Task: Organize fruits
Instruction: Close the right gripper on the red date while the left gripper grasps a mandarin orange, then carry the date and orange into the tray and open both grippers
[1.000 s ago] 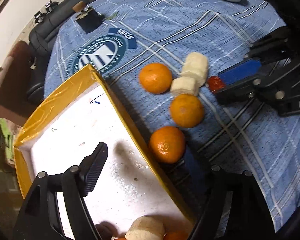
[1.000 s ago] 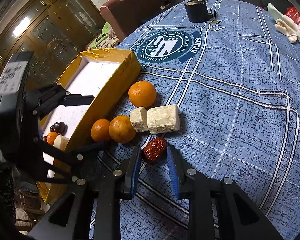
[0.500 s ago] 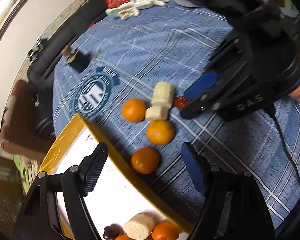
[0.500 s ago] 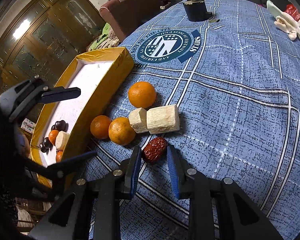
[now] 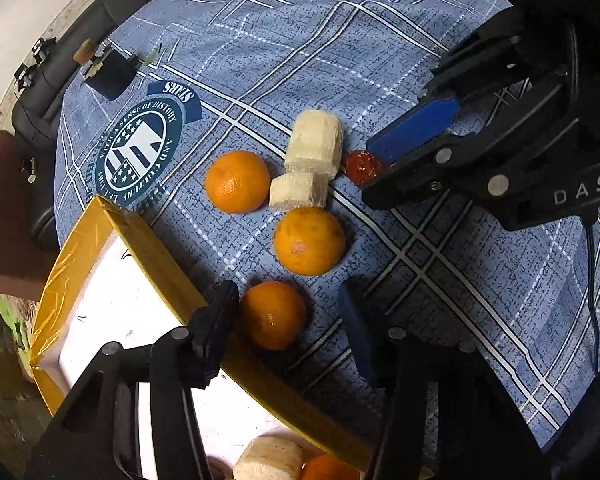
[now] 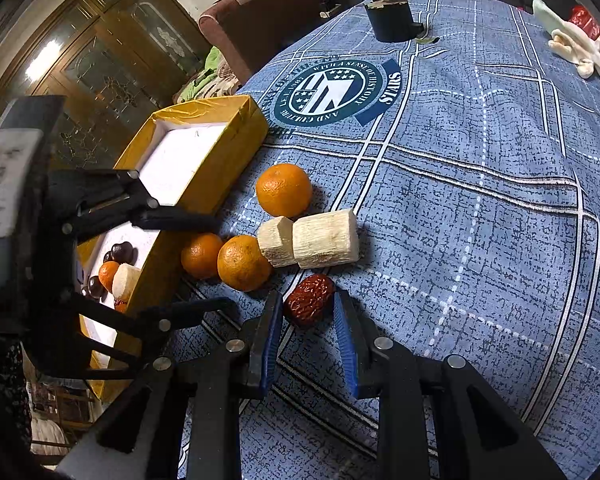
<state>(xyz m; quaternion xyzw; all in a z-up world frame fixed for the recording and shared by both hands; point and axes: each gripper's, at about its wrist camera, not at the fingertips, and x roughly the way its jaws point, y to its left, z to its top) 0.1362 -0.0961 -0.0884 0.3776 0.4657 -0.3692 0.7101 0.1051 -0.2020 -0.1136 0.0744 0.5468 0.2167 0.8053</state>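
Three oranges lie on the blue cloth beside a yellow box [image 5: 156, 248]. My left gripper [image 5: 286, 320] straddles the nearest orange [image 5: 272, 314], right by the box wall. Its jaws are closing; one finger is at the orange's side, the other still stands off it. In the right wrist view that orange [image 6: 200, 254] sits between the left gripper's [image 6: 222, 260] fingers. My right gripper [image 6: 306, 332] is shut on a red date [image 6: 310, 300] that rests on the cloth. Two pale chunks [image 6: 326, 238] lie just beyond the date.
The box's white floor [image 6: 180, 160] holds an orange, a pale chunk and dark dates at its near end. A dark pot [image 6: 392, 20] stands beyond the round emblem [image 6: 332, 92]. Pale gloves [image 6: 580, 48] lie at the far right. Sofas border the table.
My left gripper swung from above the box to the orange beside its wall, and its jaws narrowed around that orange. The right gripper and the date kept still.
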